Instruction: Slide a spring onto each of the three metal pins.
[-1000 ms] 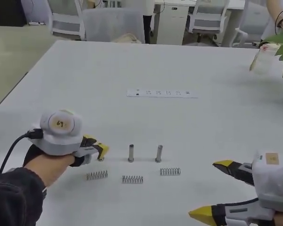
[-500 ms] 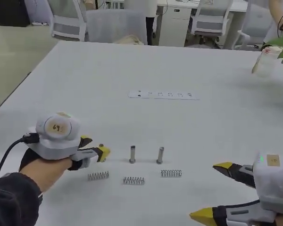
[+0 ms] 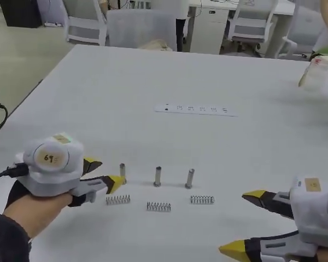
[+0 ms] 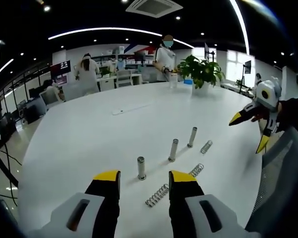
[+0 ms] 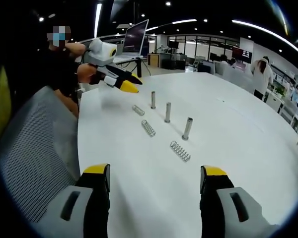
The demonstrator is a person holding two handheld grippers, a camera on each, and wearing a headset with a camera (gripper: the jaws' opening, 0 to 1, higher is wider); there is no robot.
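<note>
Left gripper (image 3: 106, 171), fingers moderately parted, hovering beside leftmost pin (image 3: 122, 173); leftmost spring (image 3: 118, 200) lying flat on worktop (image 3: 153, 71) just below, long axis left-right, lower left. Right gripper (image 3: 241, 222) gaping wide, farther off.

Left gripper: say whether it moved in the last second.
Yes. The left gripper has pulled back leftward from the middle pin, uncovering the left pin beside its tips.

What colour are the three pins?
Silver-grey metal; the pins show best in the left gripper view.
</note>
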